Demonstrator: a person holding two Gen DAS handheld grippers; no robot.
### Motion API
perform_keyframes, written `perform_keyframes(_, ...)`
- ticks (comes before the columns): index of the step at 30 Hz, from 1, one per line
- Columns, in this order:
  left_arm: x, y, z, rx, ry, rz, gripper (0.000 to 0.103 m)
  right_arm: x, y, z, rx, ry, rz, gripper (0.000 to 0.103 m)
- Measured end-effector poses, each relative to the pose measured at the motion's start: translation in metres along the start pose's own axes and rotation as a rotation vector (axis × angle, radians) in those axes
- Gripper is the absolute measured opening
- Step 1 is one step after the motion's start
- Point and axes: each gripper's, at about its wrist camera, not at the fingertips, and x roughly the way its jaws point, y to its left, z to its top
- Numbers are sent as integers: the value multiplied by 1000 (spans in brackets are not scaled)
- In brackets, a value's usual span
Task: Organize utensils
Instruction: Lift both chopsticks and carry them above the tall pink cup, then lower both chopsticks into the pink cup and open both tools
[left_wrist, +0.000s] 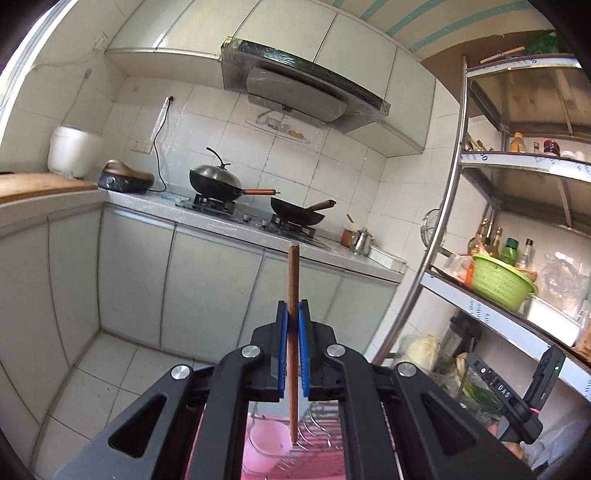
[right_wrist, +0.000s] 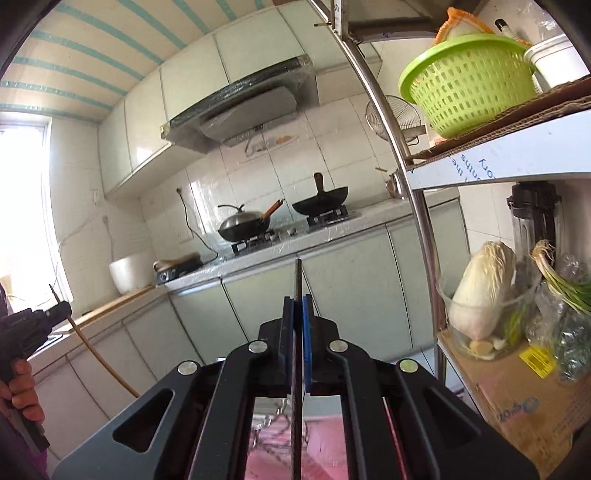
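My left gripper (left_wrist: 294, 308) is shut on a brown wooden chopstick (left_wrist: 293, 273). The stick stands nearly upright between the blue pads (left_wrist: 283, 325), with its lower end hanging over a wire rack (left_wrist: 317, 432) and a pink cup (left_wrist: 266, 443). My right gripper (right_wrist: 297, 301) is shut on a thin dark chopstick (right_wrist: 298, 277), also upright, above a pink surface (right_wrist: 325, 465) with wire prongs. In the right wrist view the left gripper (right_wrist: 63, 309) appears at the far left in a hand (right_wrist: 20, 387), with its brown chopstick (right_wrist: 99, 358) slanting down.
A counter (left_wrist: 221, 229) ahead carries a stove with two woks (left_wrist: 218, 181) (left_wrist: 297, 214) under a range hood (left_wrist: 303, 85). A steel shelf rack (left_wrist: 443, 206) at the right holds a green basket (right_wrist: 465, 81), bottles, a cabbage (right_wrist: 480, 291) and a cardboard box (right_wrist: 528, 398).
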Motion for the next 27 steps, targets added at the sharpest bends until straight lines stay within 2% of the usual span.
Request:
perform_keyframes(7,48,4,-21,38,28,49,5,50,-17,-23,-19,-11,-47,5)
perform_keyframes(12,81,11,-49,71,131,73,5,72,-28,-50,-40,-2,-87,5)
perform_keyframes(16,104,23,-70,57,239,76,5,75,-32,-68,-12,59,-77,5)
perform_keyframes(20,130,35,-90,1,358,59,5,73,-32,-84,0,127,-70,5)
perform_keyframes(24,148,39,-108,-18,426,62,5,74,-31,-96,8,201,-73,5)
perform_keyframes(27,151,37,-112,2,420,71,5,73,-29,-98,2,230,-82,5)
